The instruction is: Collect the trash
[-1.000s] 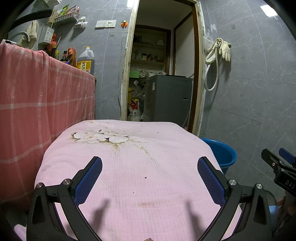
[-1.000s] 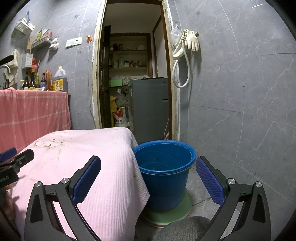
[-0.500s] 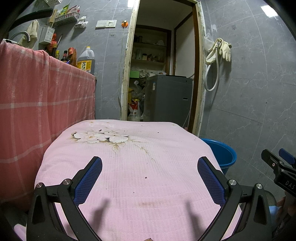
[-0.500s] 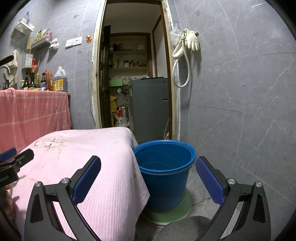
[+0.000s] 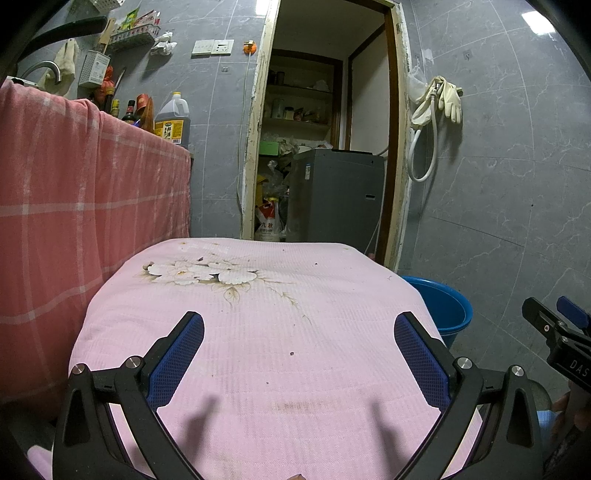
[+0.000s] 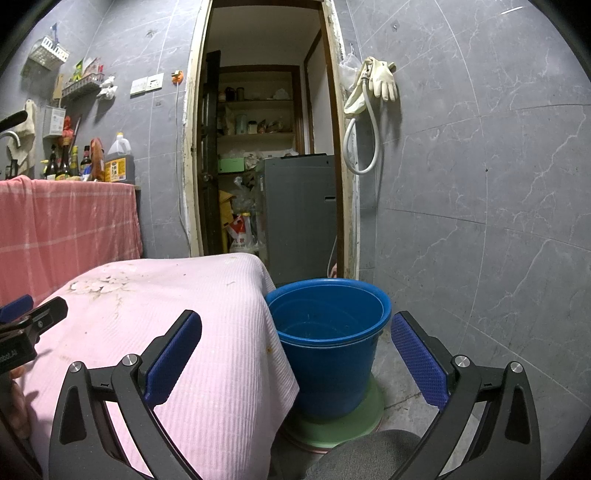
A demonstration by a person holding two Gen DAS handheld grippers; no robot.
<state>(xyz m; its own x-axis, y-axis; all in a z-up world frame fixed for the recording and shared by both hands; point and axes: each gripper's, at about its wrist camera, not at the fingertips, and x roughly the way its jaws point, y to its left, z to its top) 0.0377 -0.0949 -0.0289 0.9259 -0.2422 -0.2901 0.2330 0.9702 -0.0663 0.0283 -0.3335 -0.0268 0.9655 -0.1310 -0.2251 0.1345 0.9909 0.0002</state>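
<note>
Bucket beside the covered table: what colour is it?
Blue; the bucket shows best in the right wrist view.

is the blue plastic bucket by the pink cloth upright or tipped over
Upright. In the right wrist view the blue plastic bucket stands on a green round base on the floor, open rim facing up, beside the pink cloth's hanging edge.

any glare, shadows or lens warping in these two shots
Left wrist view: ceiling-light glare on the wall tiles, two finger shadows on the pink cloth, door frame bowed by the fisheye. Right wrist view: dark vignette corners, wall lines curved, blue bucket sharp and evenly lit.
</note>
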